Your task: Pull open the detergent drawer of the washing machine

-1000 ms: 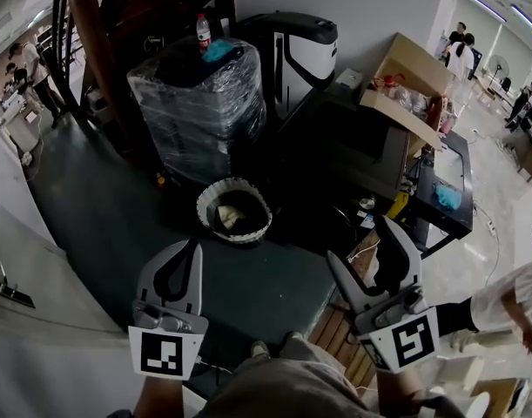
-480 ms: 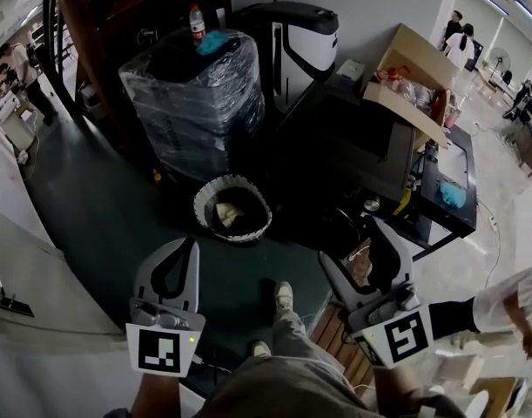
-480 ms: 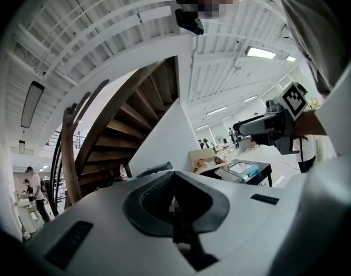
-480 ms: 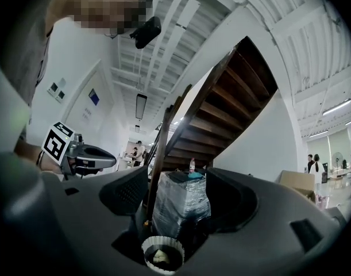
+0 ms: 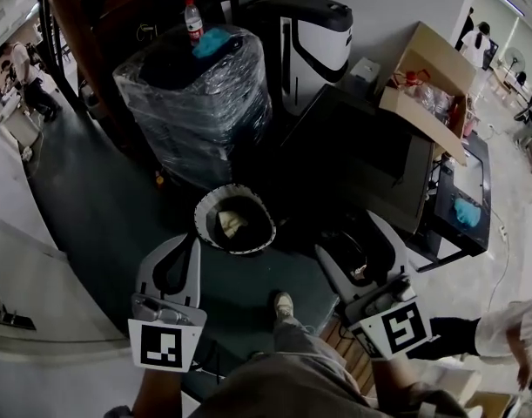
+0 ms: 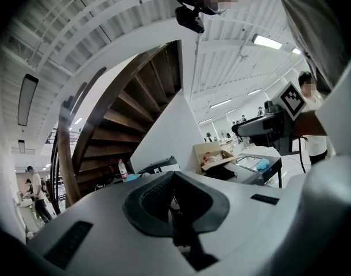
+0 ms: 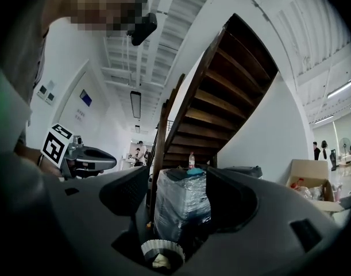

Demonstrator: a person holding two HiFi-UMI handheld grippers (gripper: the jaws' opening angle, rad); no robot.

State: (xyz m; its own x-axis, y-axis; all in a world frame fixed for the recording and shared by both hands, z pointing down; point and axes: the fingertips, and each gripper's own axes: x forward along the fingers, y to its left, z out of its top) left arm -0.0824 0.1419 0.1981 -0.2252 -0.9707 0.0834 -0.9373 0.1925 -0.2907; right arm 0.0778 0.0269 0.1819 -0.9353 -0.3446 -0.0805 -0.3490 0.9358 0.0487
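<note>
A box-shaped appliance wrapped in clear plastic [image 5: 196, 94] stands on the floor ahead, with a bottle [image 5: 191, 17] and a blue cloth on top. No detergent drawer shows on it. Both grippers are held level, well short of it. My left gripper [image 5: 185, 249] is at the lower left, its jaws together with nothing in them [image 6: 175, 206]. My right gripper [image 5: 351, 238] at the lower right is open and empty. The wrapped appliance [image 7: 184, 209] shows through the gap between its jaws [image 7: 178, 195].
A white bin [image 5: 235, 219] with crumpled paper stands on the dark green floor just beyond the grippers. A black and white machine [image 5: 313, 42], a black table [image 5: 370, 155] and an open cardboard box [image 5: 427, 68] lie to the right. A wooden staircase [image 7: 221, 96] rises behind. My shoe [image 5: 285, 303] is below.
Both grippers have moved forward toward the bin and the wrapped appliance, which now sit closer in view. A shoe has stepped into view between the grippers. Neither gripper's jaws have changed.
</note>
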